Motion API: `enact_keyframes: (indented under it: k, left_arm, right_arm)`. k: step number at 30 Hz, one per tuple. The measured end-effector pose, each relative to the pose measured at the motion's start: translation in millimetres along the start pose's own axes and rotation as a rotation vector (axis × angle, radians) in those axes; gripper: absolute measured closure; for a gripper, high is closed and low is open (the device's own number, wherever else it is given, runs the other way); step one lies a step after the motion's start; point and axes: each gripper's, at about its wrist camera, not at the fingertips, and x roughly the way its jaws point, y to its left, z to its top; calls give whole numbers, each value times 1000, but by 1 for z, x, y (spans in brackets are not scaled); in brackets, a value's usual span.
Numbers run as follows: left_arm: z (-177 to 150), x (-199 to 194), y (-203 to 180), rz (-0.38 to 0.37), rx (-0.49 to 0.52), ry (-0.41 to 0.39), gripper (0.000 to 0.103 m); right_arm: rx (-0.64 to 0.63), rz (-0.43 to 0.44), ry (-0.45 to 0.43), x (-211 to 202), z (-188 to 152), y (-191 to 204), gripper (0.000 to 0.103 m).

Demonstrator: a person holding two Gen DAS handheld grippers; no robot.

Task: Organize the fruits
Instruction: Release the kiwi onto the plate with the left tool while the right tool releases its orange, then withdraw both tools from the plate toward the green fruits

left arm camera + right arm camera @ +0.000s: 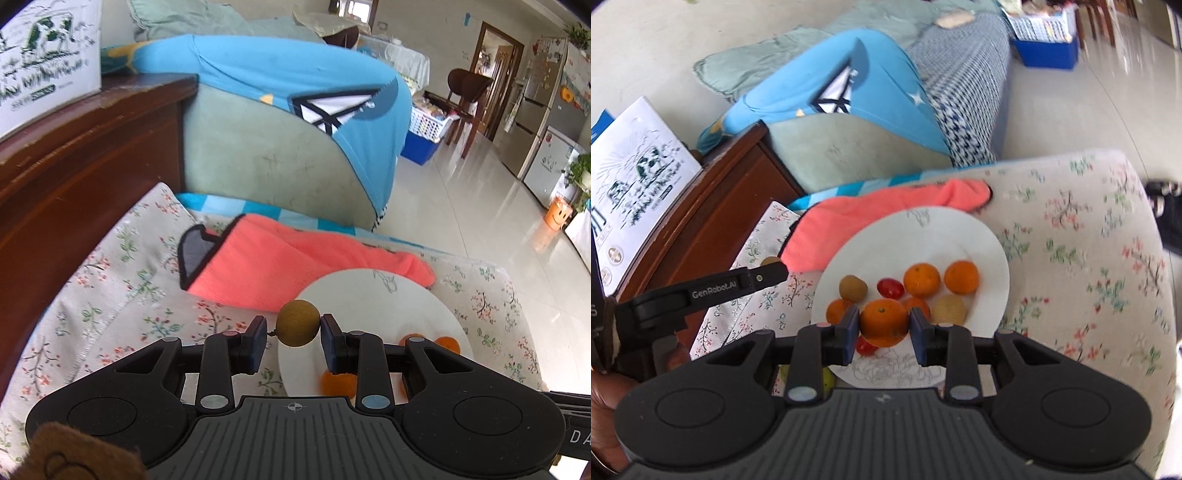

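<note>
A white plate [979,236] lies on a floral cushion and holds several small oranges, brown longans [852,288] and cherry tomatoes [889,288]. My right gripper [882,326] is shut on an orange [882,321] just above the plate's near side. My left gripper [293,332] is shut on a brown longan [298,322], held above the plate's left edge [369,291]. The left gripper also shows in the right wrist view [768,271], left of the plate. Oranges [448,341] on the plate are partly hidden behind its fingers.
A coral-pink cloth [280,266] lies behind the plate, touching its far rim. A dark wooden cabinet [74,166] with a white box [44,62] stands to the left. A sofa arm draped in blue cloth [295,92] is beyond. Tiled floor [480,221] lies to the right.
</note>
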Motion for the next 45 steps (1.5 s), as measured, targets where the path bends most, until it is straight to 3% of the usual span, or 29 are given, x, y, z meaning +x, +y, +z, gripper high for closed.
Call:
enact_keyframes:
  k: [12, 25, 27, 31, 33, 45]
  left_arm:
    - [-2, 25, -10, 14, -25, 47, 74]
    - [-1, 29, -12, -4, -47, 44, 71]
    - [2, 25, -12, -10, -52, 34, 65]
    - [8, 12, -12, 2, -51, -4, 40]
    - [11, 5, -13, 7, -40, -23, 35]
    - [11, -19, 4, 16, -16, -18, 28]
  right_arm:
    - [108, -21, 45, 19, -5, -11, 73]
    - [141, -16, 23, 25, -6, -11, 70]
    - [132, -8, 14, 22, -5, -9, 70]
    - [108, 5, 4, 20, -4, -3, 69]
    - [90, 13, 6, 20, -4, 0, 69]
    - [-105, 43, 22, 18, -17, 27, 69]
